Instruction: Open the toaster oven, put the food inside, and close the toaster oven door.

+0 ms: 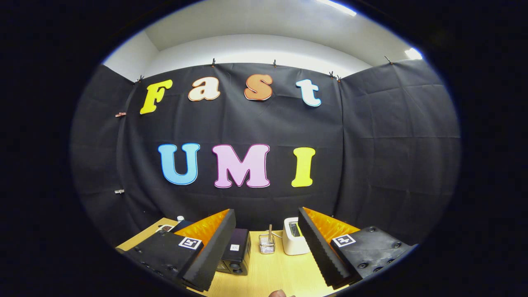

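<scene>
Tongs hanging wide above the desk

Tongs [266, 247] are gaping wide, grasping nothing, fingers flanking the toaster oven [236, 251]. That dark box is sitting on the desk [268, 276], its knobbed front facing the camera. Just right of it are standing a small wire rack [267, 244] and a white toaster [295, 236].

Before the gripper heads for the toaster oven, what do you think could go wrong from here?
The gripper is open and well back. The toaster oven sits partly behind one finger, so its door handle is hard to judge. The wire holder and white toaster stand close beside it and could get knocked on the approach.
</scene>
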A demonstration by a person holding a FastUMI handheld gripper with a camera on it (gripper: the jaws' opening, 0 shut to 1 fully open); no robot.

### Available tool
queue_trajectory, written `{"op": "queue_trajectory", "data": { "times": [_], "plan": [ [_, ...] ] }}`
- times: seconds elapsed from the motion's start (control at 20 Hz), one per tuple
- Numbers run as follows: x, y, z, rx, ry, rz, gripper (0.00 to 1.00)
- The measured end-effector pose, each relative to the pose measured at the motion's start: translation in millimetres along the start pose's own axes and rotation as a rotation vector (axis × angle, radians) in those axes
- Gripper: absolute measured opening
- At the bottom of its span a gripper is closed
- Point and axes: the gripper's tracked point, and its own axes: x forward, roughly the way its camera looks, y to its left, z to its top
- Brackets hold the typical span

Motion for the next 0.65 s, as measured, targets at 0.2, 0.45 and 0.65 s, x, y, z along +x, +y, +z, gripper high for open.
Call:
{"op": "queue_trajectory", "data": {
  "times": [0.2, 0.45, 0.65],
  "plan": [
    [0, -14, -3, 0.02, 0.009, -0.009, 0.99],
    [-3, -18, 1, 0.014, -0.007, -0.01, 0.99],
    [-3, -17, 4, 0.011, -0.02, -0.006, 0.99]
  ]
}}
